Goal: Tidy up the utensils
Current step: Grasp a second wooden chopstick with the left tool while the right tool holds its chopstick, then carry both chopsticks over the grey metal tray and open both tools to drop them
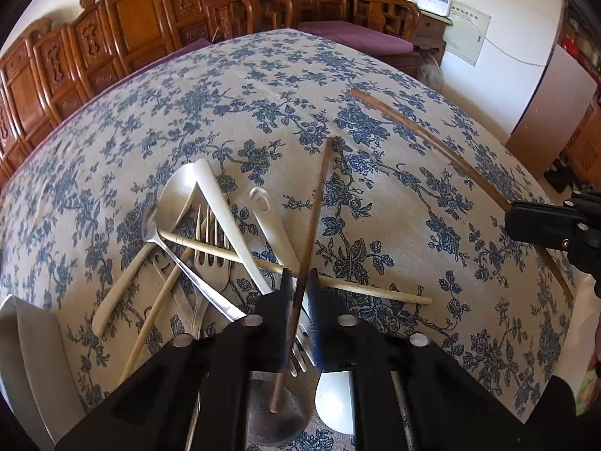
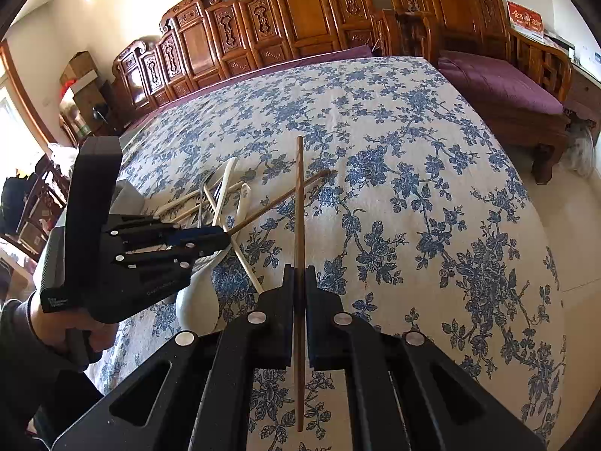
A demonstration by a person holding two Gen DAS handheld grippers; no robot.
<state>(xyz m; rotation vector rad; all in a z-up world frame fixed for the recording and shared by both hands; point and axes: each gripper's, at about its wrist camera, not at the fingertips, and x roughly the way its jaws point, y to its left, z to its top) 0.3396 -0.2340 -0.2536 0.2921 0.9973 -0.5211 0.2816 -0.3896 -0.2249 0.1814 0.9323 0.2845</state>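
Note:
My left gripper (image 1: pixel 299 278) is shut on a dark brown chopstick (image 1: pixel 317 203) that points away over the floral tablecloth. My right gripper (image 2: pixel 299 274) is shut on a second dark brown chopstick (image 2: pixel 299 195) and holds it above the cloth; this chopstick also shows in the left wrist view (image 1: pixel 428 139). A pile of utensils (image 1: pixel 210 240) lies under and left of the left gripper: white spoons, metal forks, a metal spoon, pale bamboo chopsticks. The left gripper shows in the right wrist view (image 2: pixel 221 238) at the left.
A white container (image 1: pixel 33 360) sits at the table's left edge. A metal ladle bowl (image 1: pixel 274 417) and a white spoon bowl (image 1: pixel 334 402) lie under the left gripper. Carved wooden chairs (image 2: pixel 300 18) and a purple-cushioned bench (image 2: pixel 499 82) ring the table.

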